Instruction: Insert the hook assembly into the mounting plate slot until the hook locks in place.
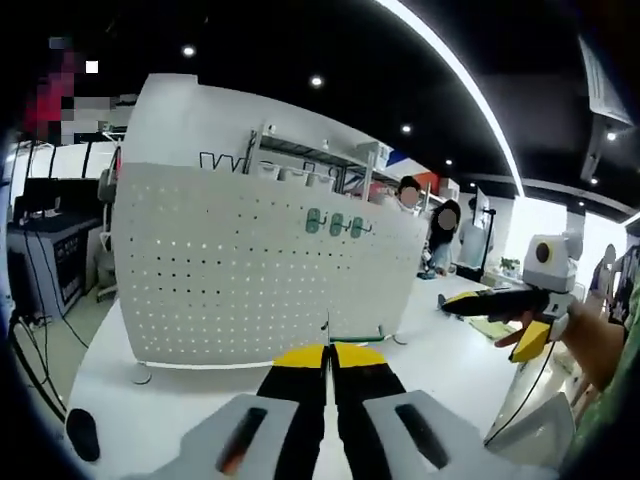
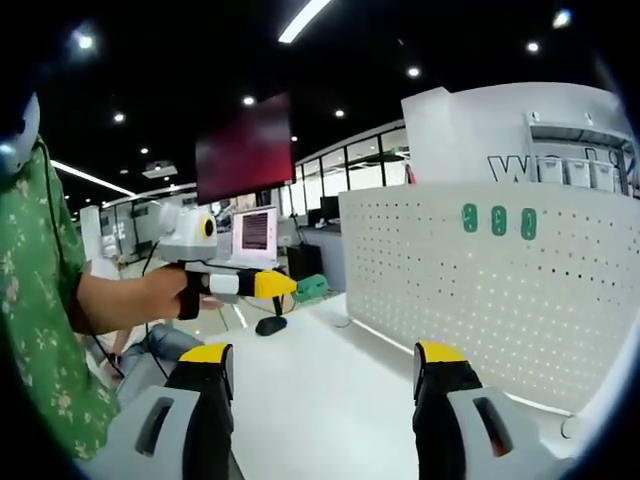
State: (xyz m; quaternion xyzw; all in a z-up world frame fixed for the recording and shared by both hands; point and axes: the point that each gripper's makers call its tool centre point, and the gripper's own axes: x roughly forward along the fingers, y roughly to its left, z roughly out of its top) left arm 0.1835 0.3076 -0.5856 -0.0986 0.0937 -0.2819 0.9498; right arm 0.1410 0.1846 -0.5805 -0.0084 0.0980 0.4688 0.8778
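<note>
A white pegboard (image 1: 250, 270) (image 2: 500, 290) stands upright on the white table (image 1: 150, 410) (image 2: 320, 400). Three green hook assemblies (image 1: 336, 224) (image 2: 498, 220) sit in a row near its top edge. My left gripper (image 1: 327, 352) is shut just in front of the board's lower edge, on a green hook assembly (image 1: 358, 339) (image 2: 312, 288). A thin wire of that assembly sticks up past the jaw tips. In the right gripper view a hand holds the left gripper (image 2: 262, 285) out to the left. My right gripper (image 2: 325, 365) (image 1: 490, 300) is open and holds nothing, off to the board's right.
A small black object (image 1: 82, 435) lies at the table's near left corner, and another black item (image 2: 270, 325) sits on the table. People (image 1: 445, 235) stand behind the board. A monitor (image 2: 255, 232) and desks (image 1: 55, 250) are in the background. A green-patterned sleeve (image 2: 40, 300) is close on the left.
</note>
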